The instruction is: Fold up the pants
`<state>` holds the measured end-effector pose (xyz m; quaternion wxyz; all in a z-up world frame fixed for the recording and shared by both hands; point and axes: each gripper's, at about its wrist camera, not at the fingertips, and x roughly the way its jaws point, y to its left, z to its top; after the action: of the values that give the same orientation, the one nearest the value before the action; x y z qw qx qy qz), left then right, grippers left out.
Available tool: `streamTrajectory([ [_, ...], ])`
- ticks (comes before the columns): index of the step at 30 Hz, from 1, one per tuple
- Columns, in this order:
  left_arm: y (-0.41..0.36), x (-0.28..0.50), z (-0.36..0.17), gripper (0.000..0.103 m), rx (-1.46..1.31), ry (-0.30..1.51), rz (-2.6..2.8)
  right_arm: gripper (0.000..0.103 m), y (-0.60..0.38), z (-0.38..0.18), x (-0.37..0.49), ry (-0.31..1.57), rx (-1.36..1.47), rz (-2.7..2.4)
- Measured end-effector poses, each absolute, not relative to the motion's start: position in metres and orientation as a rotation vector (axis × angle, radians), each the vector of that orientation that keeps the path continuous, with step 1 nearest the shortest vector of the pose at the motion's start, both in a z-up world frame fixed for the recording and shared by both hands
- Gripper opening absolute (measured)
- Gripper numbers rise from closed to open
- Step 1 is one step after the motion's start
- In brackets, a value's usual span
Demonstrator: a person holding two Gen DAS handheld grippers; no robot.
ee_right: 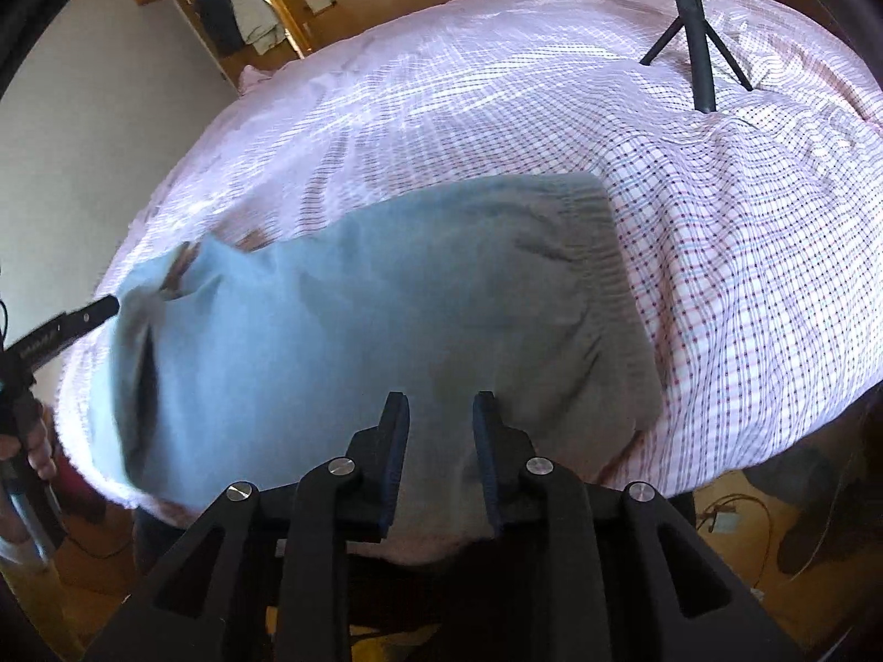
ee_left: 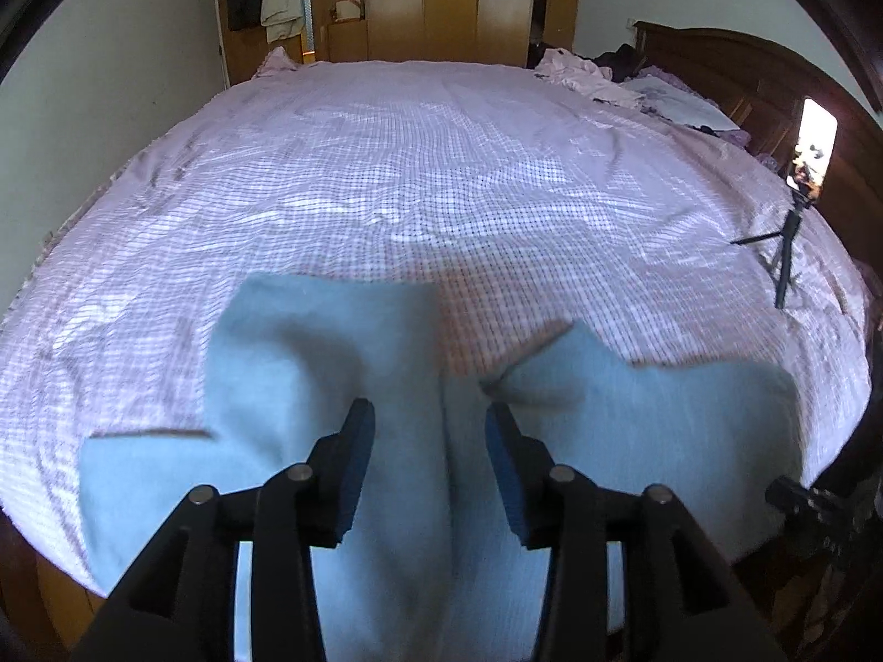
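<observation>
Light blue pants (ee_left: 331, 364) lie bunched on the pink checked bed sheet (ee_left: 419, 165) near the bed's front edge. In the left wrist view my left gripper (ee_left: 430, 414) is open just above the pants, jaws wide apart over a fold between the two legs. In the right wrist view the pants (ee_right: 358, 320) show their ribbed waistband (ee_right: 601, 254) at the right. My right gripper (ee_right: 440, 405) is open over the waist end near the bed edge, holding nothing. The left gripper's body (ee_right: 60, 325) shows at the far left.
A phone on a small black tripod (ee_left: 789, 220) stands on the bed at the right, also in the right wrist view (ee_right: 698, 38). Pillows and a clothes pile (ee_left: 585, 74) lie by the wooden headboard. Wardrobes (ee_left: 441, 0) stand behind the bed. Cables lie on the floor (ee_right: 728, 518).
</observation>
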<state>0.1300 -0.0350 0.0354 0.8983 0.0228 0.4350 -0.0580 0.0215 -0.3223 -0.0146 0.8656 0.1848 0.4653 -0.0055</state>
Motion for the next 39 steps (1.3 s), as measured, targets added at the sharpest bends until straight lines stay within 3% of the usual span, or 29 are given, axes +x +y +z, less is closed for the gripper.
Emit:
streamTrajectory([
  [15,-0.057,0.22,-0.035,0.043,0.108,0.955,0.033,0.017,-0.338,-0.058,0.031,0.973,0.459,0.052],
  [16,-0.055,0.22,-0.034,0.04,0.101,0.951,0.031,0.017,-0.339,-0.058,0.03,0.97,0.465,0.055],
  [18,-0.049,0.221,-0.034,0.011,0.084,0.943,0.025,0.017,-0.339,-0.059,0.028,0.964,0.466,0.059],
  [21,-0.036,0.218,-0.027,0.004,0.014,0.939,0.002,0.017,-0.338,-0.059,0.026,0.959,0.454,0.06],
  [39,0.052,0.107,0.07,0.004,-0.117,0.716,0.004,0.017,-0.335,-0.056,0.029,0.975,0.431,0.046],
])
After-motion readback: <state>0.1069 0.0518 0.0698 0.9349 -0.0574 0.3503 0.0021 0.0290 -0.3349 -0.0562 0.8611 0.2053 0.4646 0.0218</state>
